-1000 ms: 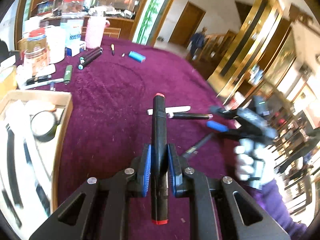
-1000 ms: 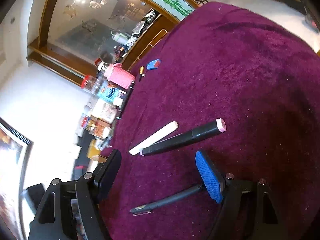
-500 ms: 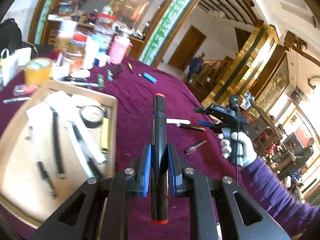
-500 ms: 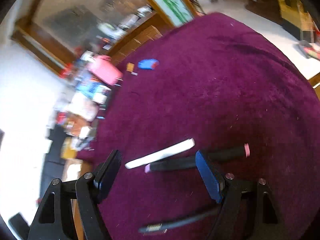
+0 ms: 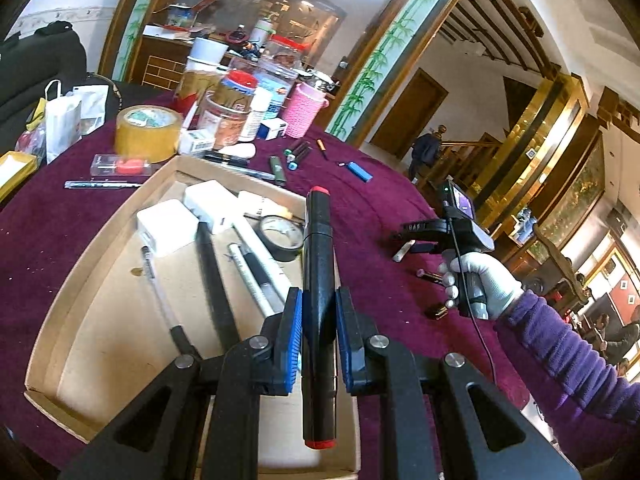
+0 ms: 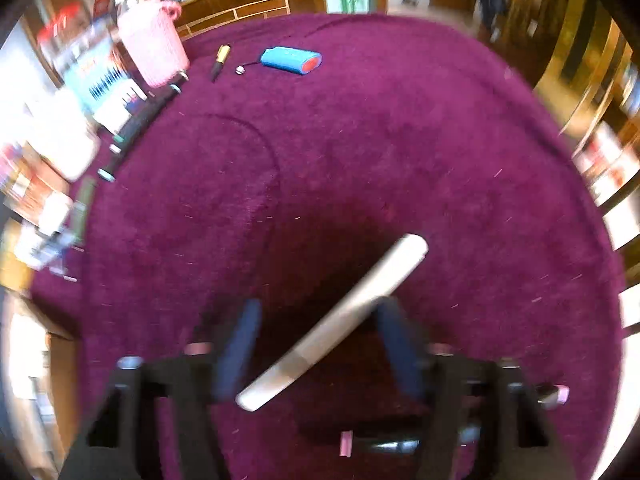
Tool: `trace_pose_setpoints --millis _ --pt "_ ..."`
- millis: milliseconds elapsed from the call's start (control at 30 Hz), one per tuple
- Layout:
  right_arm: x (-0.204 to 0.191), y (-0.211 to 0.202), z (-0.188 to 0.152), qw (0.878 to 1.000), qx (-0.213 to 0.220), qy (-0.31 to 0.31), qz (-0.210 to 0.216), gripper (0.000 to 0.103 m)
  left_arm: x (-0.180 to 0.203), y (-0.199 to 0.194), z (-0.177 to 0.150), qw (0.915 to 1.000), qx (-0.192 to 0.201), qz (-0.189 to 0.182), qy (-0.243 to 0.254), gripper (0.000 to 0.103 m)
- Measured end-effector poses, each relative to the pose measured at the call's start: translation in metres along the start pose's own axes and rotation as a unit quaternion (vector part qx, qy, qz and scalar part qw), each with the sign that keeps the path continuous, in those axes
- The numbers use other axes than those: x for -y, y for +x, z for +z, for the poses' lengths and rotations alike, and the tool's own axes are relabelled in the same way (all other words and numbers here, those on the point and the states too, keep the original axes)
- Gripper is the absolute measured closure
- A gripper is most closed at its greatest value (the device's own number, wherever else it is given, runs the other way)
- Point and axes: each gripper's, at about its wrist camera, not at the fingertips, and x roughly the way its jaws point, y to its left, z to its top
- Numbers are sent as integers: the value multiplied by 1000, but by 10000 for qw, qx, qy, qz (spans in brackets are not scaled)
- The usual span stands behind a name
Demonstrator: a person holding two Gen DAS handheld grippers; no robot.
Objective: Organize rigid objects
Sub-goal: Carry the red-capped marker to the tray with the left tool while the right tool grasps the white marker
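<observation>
**Left gripper** (image 5: 318, 334): jaws nearly closed, blue pads clamped on a black marker (image 5: 318, 280) with red caps at both ends. The marker runs from 6 o'clock to 12 o'clock in the left wrist view and hangs over the right-hand edge of the cardboard tray (image 5: 52, 320).

**Cardboard tray**: shallow, open, on the purple tablecloth (image 5: 380, 216), filling the 8 to 10 o'clock part of the left view. Contents: two white blocks (image 5: 168, 226), a roll of black tape (image 5: 282, 236), a white pen (image 5: 252, 276), a long black stick (image 5: 214, 292) and a thin clear pen (image 5: 154, 280).

**Right gripper** (image 6: 316, 350): held by a white-gloved hand (image 5: 476, 280) with a purple sleeve (image 5: 560, 356), at 3 o'clock in the left view. It points steeply down and its jaws are closing. A white marker (image 6: 332, 320) lies slantwise between them on the cloth, from 7 o'clock up to 1 o'clock. The right wrist view is blurred; whether the pads touch it yet cannot be told.

**Other loose items, right view**: a black marker with pink caps (image 6: 400, 446) at 6 o'clock, close under the gripper; a blue case (image 6: 290, 60) and a small yellow-and-black pen (image 6: 220, 60) at 12 o'clock; dark markers (image 6: 136, 132) at 10 o'clock.

**Background stock, left view**: roll of tan tape (image 5: 148, 132), pink mesh cup (image 5: 304, 114), jars and bottles (image 5: 236, 100) at 11 o'clock.
</observation>
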Motion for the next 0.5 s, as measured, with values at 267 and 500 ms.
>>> trace_pose_setpoints --millis 267,500 --pt "16 -26 -23 9949 311 428 861 90 -24 -10 1 9992 27 256 -317 87" --pt "-12 -80 -55 9695 432 288 2395 89 -54 -12 -4 9927 -107 918 -779 87"
